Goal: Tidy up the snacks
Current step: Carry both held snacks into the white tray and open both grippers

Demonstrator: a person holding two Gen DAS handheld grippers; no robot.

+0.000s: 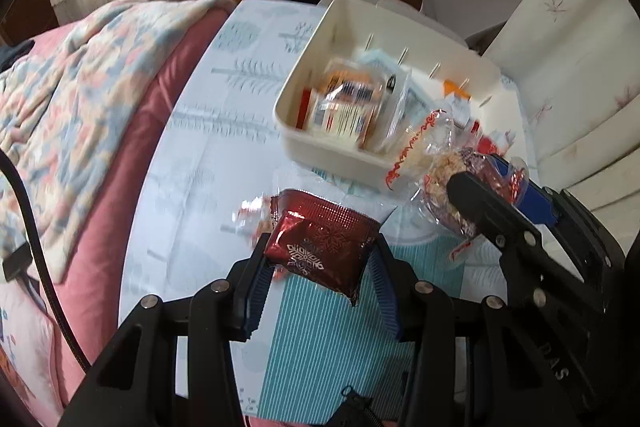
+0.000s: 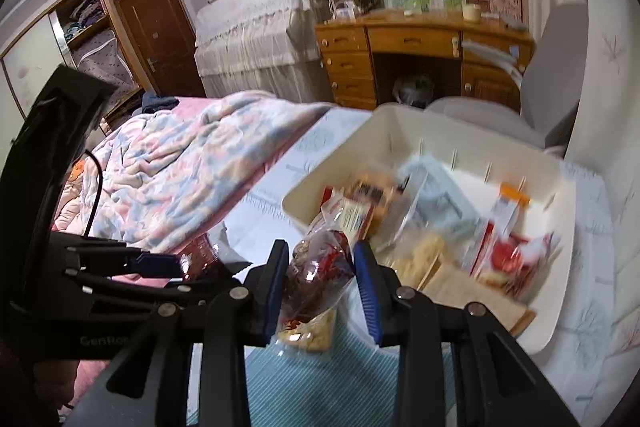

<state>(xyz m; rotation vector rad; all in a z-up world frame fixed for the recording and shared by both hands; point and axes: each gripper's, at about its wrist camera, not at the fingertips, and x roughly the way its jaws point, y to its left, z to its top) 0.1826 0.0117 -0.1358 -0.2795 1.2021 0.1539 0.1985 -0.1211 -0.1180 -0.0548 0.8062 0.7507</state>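
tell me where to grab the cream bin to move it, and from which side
Judging from its pose, grip the cream bin by its near wall, coming down from above so the jaws straddle the thin upright rim. Its open top leaves that edge exposed, and the wall is far narrower than the bin itself. Both grippers are already full: the left gripper holds a red packet, the right gripper a clear snack bag.

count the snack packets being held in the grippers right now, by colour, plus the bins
Shiny dark red foil packets with a snowflake print, in the left gripper: 1
Clear plastic packets with red trim and a pale crumbly snack inside, in the right gripper: 1
Cream plastic bins: 1
Total: 3
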